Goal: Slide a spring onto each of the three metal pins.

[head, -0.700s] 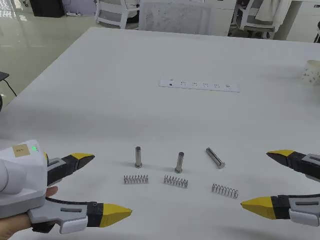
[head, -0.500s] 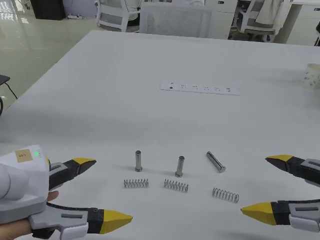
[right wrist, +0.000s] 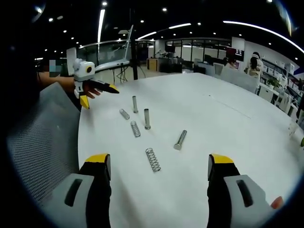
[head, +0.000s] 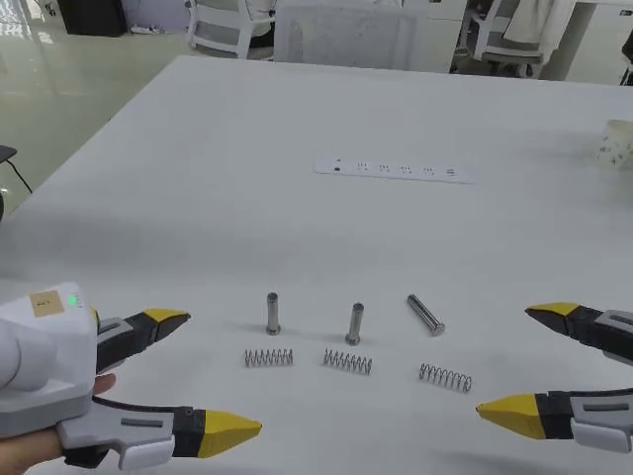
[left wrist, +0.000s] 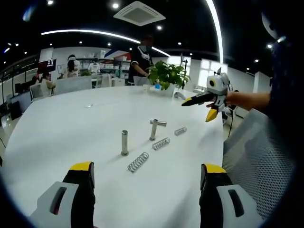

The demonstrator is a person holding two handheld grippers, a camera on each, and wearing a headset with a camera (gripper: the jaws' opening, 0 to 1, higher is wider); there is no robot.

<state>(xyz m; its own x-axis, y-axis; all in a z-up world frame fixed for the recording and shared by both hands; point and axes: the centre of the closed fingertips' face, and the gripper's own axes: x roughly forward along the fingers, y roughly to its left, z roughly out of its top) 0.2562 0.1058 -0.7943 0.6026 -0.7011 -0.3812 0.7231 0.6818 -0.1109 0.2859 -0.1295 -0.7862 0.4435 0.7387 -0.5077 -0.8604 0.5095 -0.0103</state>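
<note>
On the white table (head: 297, 228) two steel pins stand upright, the left pin (head: 273, 312) and the middle pin (head: 355, 323). A third pin (head: 425, 313) lies on its side. In front of each pin lies a spring: left spring (head: 268, 357), middle spring (head: 347, 361), right spring (head: 444, 377). My left gripper (head: 220, 372) is open, left of the row and apart from it. My right gripper (head: 507, 361) is open on the right side, with nothing between its jaws. The left gripper view has the nearest spring (left wrist: 138, 162) and pin (left wrist: 124, 143) ahead; the right gripper view has the lying pin (right wrist: 180, 139) and a spring (right wrist: 152, 159) ahead.
A white power strip (head: 394, 169) is set into the table beyond the pins. A paper cup (head: 618, 142) stands at the far right edge. Office chairs (head: 346, 35) line the far side. A potted plant (left wrist: 166, 76) and people are at the table's far end.
The head view has shifted slightly. Both grippers stay open in about the same places, and the pins and springs have not moved.
</note>
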